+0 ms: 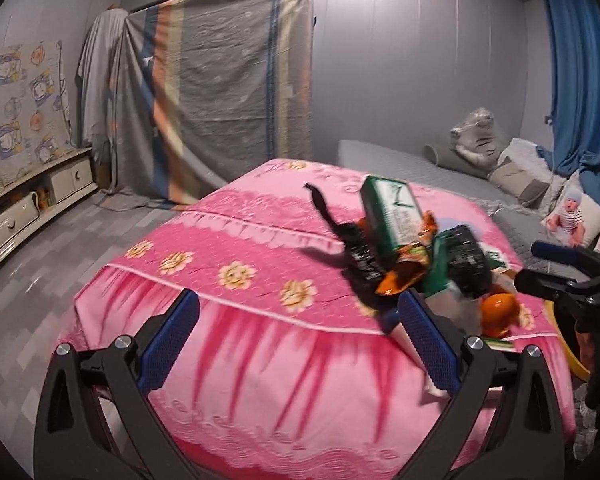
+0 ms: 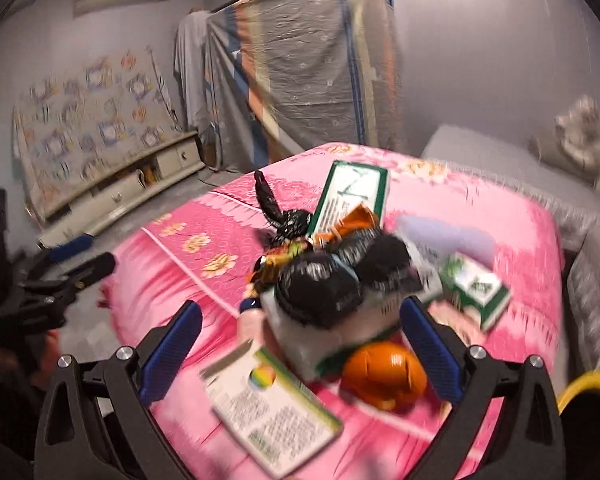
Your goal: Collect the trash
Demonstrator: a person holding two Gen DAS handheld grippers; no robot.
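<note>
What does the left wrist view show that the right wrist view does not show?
Only the left wrist view shows the blue curtain and the pillow with baby pictures. Only the right wrist view shows the flat printed carton lying nearest the camera, and the small green and white box. Both show the pink cloth, the black bags, the tall green carton, the orange object, and both tools open, left and right.

Grey walls (image 1: pixel 400 60), blue curtain (image 1: pixel 576 80)
</note>
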